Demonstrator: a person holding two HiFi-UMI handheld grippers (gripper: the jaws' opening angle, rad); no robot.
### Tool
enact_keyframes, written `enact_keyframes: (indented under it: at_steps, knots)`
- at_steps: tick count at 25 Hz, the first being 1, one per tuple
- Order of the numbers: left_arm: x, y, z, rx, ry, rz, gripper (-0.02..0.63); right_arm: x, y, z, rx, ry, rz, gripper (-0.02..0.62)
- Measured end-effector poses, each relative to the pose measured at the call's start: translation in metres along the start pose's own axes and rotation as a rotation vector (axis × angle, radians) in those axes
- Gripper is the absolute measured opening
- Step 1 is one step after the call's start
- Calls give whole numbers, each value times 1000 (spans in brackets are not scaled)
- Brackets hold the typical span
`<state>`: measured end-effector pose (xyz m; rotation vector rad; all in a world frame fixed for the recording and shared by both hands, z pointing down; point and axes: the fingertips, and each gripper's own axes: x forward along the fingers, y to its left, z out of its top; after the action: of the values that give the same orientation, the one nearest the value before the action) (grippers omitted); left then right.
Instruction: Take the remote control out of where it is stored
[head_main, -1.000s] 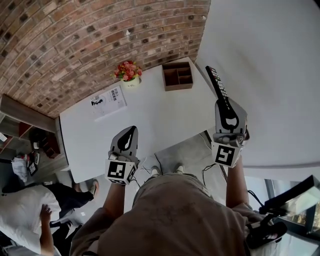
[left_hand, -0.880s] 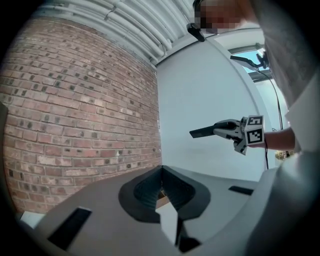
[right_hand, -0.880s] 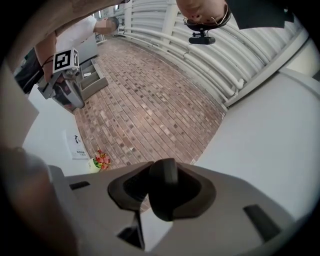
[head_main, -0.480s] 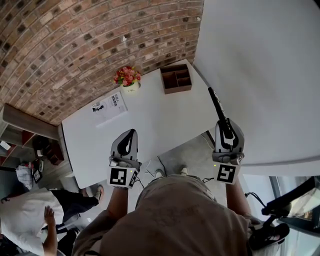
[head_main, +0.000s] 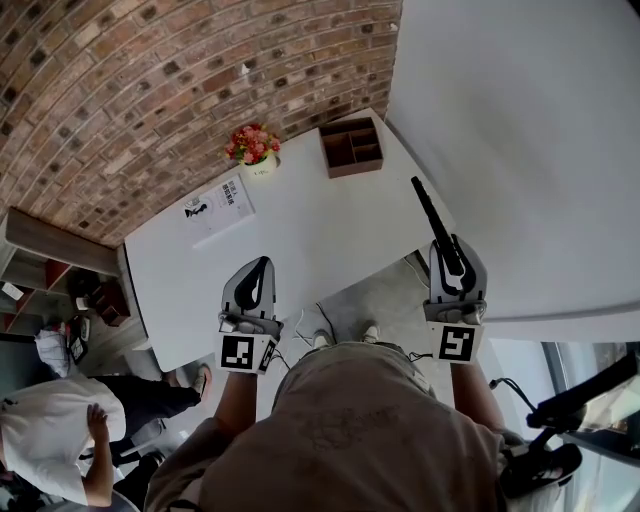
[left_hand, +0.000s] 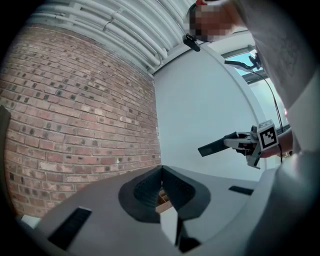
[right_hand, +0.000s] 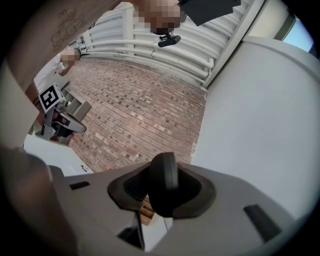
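Observation:
My right gripper (head_main: 450, 246) is shut on the near end of a long black remote control (head_main: 430, 215). The remote sticks out past the jaws over the right corner of the white table (head_main: 300, 240), edge-on to the head camera. In the right gripper view its rounded end (right_hand: 164, 182) fills the gap between the jaws. A brown wooden compartment box (head_main: 352, 147) stands at the table's far edge with nothing visible in it. My left gripper (head_main: 263, 265) hovers over the table's near side, shut and holding nothing, its tips together (left_hand: 161, 170).
A small pot of red flowers (head_main: 254, 145) and a printed sheet (head_main: 220, 205) lie on the table's far left. A brick wall (head_main: 150, 80) stands behind and a white wall (head_main: 520, 120) to the right. Another person (head_main: 50, 430) stands at lower left.
My right gripper has rolled, so the remote went from showing its button face to edge-on, and has drawn back from the box toward me. The left gripper stayed put.

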<state>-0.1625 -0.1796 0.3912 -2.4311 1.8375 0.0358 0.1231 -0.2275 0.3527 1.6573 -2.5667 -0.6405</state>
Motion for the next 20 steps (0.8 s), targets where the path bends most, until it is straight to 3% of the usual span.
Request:
enact_keyframes:
  at_steps: [6, 20]
  knots:
    - [-6, 5, -16, 20, 49, 13, 12, 3, 7, -7, 2, 15, 22, 120]
    - [-3, 5, -15, -9, 44, 15, 12, 7, 17, -9, 17, 14, 55, 117]
